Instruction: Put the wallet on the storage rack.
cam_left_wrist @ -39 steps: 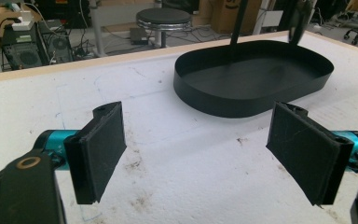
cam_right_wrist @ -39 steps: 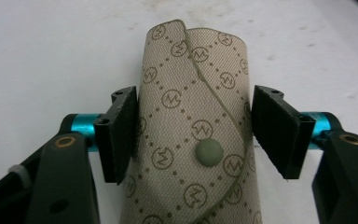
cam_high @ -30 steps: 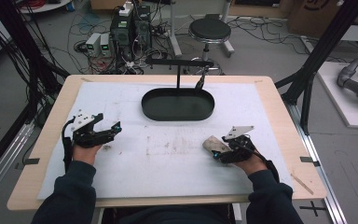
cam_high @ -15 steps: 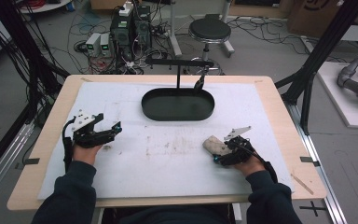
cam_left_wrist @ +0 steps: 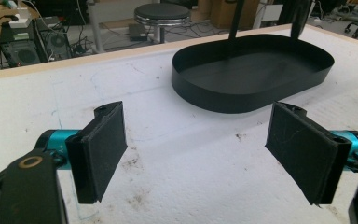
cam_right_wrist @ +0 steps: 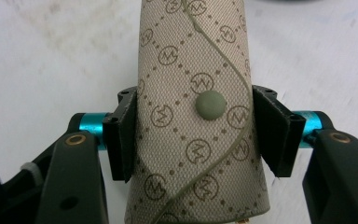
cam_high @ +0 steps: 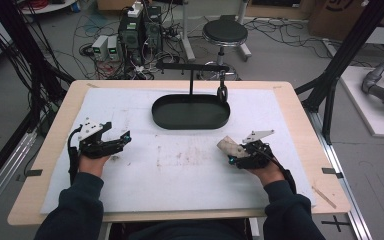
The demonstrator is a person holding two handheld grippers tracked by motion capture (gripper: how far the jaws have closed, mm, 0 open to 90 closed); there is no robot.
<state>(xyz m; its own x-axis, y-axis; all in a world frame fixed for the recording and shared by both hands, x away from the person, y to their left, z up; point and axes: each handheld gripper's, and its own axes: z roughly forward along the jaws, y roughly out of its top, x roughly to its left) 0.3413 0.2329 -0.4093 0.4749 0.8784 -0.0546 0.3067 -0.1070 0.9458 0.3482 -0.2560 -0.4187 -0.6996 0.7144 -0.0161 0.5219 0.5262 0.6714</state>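
Beige monogram-print fabric pouch (cam_right_wrist: 196, 116): right hand-held gripper (cam_right_wrist: 196, 135) jaws just closing, pads touching both sides; left hand-held gripper (cam_left_wrist: 205, 154) open, idle. Risk: soft fabric slipping on lift.

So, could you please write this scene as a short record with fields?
held thing: beige patterned pouch with a round snap, between the pads of the right gripper
right gripper: jaws have just been closing, pads at both sides of the pouch
left gripper: open, nothing between the pads
tray: black oval tray, nothing in it, at the far middle of the table
surface: white mat, stained
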